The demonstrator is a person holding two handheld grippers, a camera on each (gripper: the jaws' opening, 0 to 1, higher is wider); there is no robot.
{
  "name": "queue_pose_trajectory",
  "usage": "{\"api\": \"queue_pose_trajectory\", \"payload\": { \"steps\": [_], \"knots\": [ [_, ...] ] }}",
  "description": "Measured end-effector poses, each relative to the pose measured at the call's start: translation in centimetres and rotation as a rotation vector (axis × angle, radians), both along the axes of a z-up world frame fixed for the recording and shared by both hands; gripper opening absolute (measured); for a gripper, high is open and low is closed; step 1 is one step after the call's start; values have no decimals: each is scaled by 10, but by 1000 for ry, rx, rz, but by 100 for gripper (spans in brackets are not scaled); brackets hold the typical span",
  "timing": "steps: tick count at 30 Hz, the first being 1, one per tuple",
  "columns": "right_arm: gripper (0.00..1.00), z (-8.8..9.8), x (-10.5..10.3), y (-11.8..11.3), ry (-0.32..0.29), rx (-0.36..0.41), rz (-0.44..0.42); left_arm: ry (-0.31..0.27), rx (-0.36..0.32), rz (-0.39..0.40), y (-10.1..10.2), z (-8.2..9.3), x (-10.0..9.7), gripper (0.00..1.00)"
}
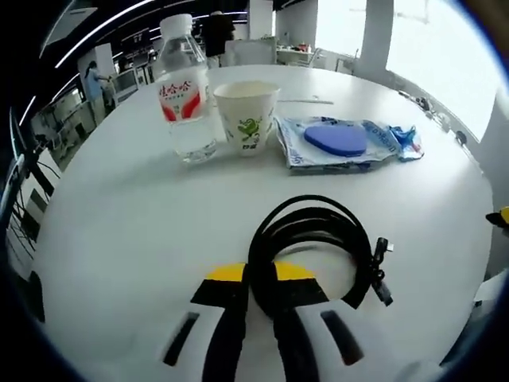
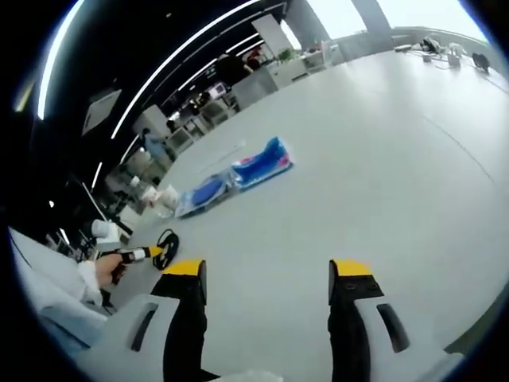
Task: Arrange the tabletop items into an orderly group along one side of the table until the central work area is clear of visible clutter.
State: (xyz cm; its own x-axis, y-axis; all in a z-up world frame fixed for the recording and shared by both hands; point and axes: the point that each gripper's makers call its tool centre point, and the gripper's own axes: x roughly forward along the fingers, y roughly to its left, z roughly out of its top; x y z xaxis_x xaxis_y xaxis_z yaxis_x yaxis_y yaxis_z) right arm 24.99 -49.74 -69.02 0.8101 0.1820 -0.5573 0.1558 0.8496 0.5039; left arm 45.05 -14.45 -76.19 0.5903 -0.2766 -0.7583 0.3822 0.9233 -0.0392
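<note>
A coiled black cable [image 1: 318, 231] lies on the white table [image 1: 119, 223] right in front of me. My left gripper [image 1: 260, 274] is shut on the near side of the coil, which passes between its yellow tips. Behind the cable stand a clear water bottle [image 1: 184, 95] with a red label and a white paper cup [image 1: 247, 115] with a green print. To their right lies a blue and white packet [image 1: 350, 142]. My right gripper [image 2: 269, 269] stands open over bare table, nothing between its fingers. Its view shows the cable [image 2: 167, 239], the left gripper [image 2: 143, 254] and the packet [image 2: 238, 173] far left.
A thin white stick [image 1: 306, 100] lies behind the cup. Small dark items [image 1: 425, 105] sit near the table's far right edge. A person's hand and white sleeve [image 2: 87, 274] hold the left gripper. Desks and people stand in the room behind the table.
</note>
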Motion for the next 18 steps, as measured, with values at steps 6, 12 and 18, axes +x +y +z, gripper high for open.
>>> {"api": "queue_pose_trajectory", "payload": {
  "steps": [6,12,18],
  "knots": [
    [59,-1,-3,-3,4,3,-11,43,-124,71,-1,5,-4,3],
    [58,0,3,-1,-5,7,-1,35,-207,76,-9,18,-12,1],
    [59,2,15,7,-21,19,31,0,-291,75,-24,44,-16,1]
  ]
}}
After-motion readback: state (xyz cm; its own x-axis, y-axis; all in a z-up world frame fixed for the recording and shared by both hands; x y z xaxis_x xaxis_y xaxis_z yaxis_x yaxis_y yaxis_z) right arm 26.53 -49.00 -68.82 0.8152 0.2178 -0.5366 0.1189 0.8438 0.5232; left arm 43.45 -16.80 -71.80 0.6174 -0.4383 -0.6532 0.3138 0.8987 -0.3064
